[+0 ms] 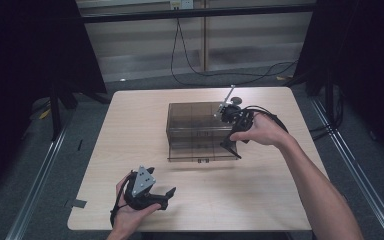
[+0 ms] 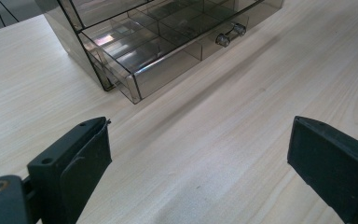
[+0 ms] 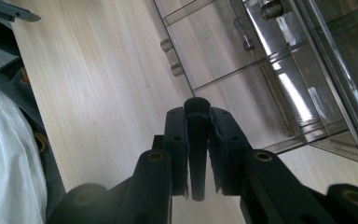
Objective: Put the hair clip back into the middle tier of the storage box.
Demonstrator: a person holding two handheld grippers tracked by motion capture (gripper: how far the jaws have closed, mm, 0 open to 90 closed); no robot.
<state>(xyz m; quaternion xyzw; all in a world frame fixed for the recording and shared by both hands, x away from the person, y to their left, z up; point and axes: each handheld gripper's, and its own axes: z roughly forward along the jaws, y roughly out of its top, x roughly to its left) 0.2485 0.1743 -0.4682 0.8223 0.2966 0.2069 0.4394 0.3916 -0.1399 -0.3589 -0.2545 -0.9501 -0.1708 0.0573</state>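
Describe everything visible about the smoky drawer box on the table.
The drawer box is a smoky, see-through plastic organiser standing upright near the middle of the pale wooden table. Its bottom drawer is pulled out, showing empty divided compartments and a small two-post handle. The right gripper, shut on a dark slim handle, is at its right side.

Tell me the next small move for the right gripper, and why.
Probably swing the right gripper over the open drawer and lower toward a compartment. It is shut on a dark tapered handle, the drawer is already pulled out close by, and the left gripper is open and holds nothing.
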